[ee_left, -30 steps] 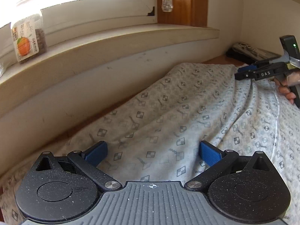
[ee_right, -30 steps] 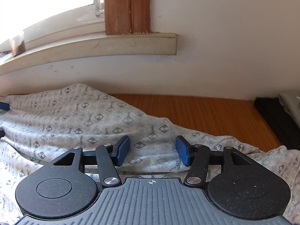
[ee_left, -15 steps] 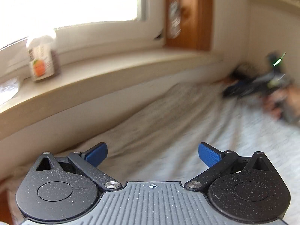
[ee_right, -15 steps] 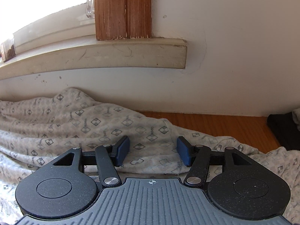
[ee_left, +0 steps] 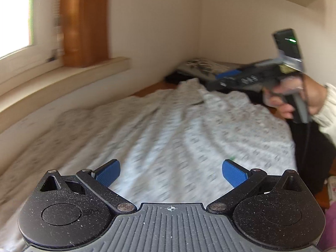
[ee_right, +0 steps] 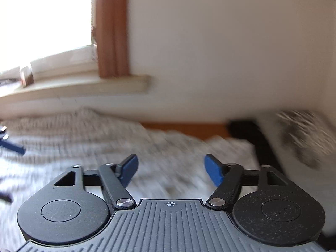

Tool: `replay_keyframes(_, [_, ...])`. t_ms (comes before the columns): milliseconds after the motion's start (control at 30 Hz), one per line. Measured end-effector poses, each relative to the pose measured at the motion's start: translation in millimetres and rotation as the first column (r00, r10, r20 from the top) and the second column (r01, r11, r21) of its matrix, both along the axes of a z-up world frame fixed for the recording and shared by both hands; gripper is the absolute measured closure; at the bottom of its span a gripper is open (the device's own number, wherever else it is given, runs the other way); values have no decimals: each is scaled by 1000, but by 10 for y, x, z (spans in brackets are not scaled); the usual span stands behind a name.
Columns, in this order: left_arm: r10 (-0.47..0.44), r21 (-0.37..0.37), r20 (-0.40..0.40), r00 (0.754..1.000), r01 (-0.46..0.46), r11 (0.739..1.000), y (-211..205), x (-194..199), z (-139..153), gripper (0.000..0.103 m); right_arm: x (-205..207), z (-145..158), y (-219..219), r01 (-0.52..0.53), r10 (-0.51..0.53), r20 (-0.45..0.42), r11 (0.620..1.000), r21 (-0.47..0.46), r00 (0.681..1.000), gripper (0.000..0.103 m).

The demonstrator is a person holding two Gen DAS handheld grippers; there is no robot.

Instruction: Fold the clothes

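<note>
1. Left wrist view: the left gripper (ee_left: 171,173) hangs above the patterned garment (ee_left: 189,130) with its blue pads spread wide and nothing between them.
2. The garment lies spread over the wooden surface (ee_left: 151,87) below the windowsill (ee_left: 69,74), rumpled in long ridges, one end bunched up toward the far corner where a dark pile of other clothes (ee_left: 195,69) sits.
3. The right gripper (ee_left: 218,79) shows at the far right of this view, held in a hand (ee_left: 294,96) with a pale sleeve (ee_left: 327,109), above the garment's far end (the picture is blurred, so whether its tips touch cloth I cannot tell).
4. From the right wrist view, the right gripper (ee_right: 171,169) has just been opening its jaws; they now stand apart over the cloth (ee_right: 168,147), pinching nothing.
5. My reading of the step: both claws are free of the fabric and between grasps, so a fold looks just laid or about to be set up.
6. The next move calls for each claw to pick a matching edge or corner, come down onto it and close on a single layer; the ridges ought to be smoothed out first, or the fold will trap them.
</note>
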State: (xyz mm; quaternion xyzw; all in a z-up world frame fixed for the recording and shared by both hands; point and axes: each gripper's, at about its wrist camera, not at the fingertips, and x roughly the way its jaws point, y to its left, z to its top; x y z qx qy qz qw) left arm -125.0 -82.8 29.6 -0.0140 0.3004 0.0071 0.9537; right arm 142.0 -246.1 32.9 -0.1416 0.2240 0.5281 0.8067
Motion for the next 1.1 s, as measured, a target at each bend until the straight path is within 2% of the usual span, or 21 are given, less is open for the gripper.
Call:
replay_keyframes(67, [-31, -2, 3, 1000, 31, 1000, -179, 179, -21, 0, 27, -3, -351, 28, -28, -6, 999, -22, 1000, 51])
replay_keyframes(133, [-65, -9, 1, 998, 66, 998, -344, 376, -49, 0, 54, -16, -713, 49, -50, -18, 998, -25, 999, 59])
replay_keyframes(267, [-157, -13, -13, 987, 157, 987, -712, 742, -126, 2, 52, -147, -1159, 92, -93, -47, 995, -31, 995, 59])
replay_keyframes(367, [-188, 16, -16, 982, 189, 982, -971, 933, -212, 3, 95, -305, -1314, 101, -105, -89, 994, -52, 990, 58])
replay_keyframes(467, [-196, 15, -20, 980, 196, 980, -1018, 976, -292, 4, 122, -463, -1401, 87, -95, -124, 994, -64, 988, 58])
replay_keyframes(567, [-176, -4, -28, 984, 176, 984, -952, 980, -337, 4, 100, -519, -1337, 80, -87, -117, 995, -63, 989, 58])
replay_keyframes(600, [-170, -11, -31, 985, 170, 985, -928, 979, -343, 4, 92, -531, -1315, 77, -83, -115, 995, -60, 990, 61])
replay_keyframes(633, [-166, -17, -27, 986, 165, 986, -913, 974, -334, 4, 85, -540, -1287, 68, -74, -119, 996, -55, 990, 85])
replay_keyframes(667, [-161, -22, -24, 987, 161, 987, -899, 968, -325, 4, 71, -540, -1245, 50, -57, -129, 997, -51, 990, 98])
replay_keyframes(767, [-180, -46, -5, 984, 180, 983, -913, 952, -284, 3, -40, -510, -1108, 25, -28, -96, 999, -36, 995, 99])
replay_keyframes(967, [-228, -86, 10, 974, 228, 970, -1022, 971, -256, 2, -149, -199, -853, -5, 13, -73, 994, 112, 997, 99])
replay_keyframes(1100, [-238, -138, 27, 971, 239, 961, -1006, 1025, -254, 5, -217, -32, -585, -46, 51, -34, 988, 144, 998, 99])
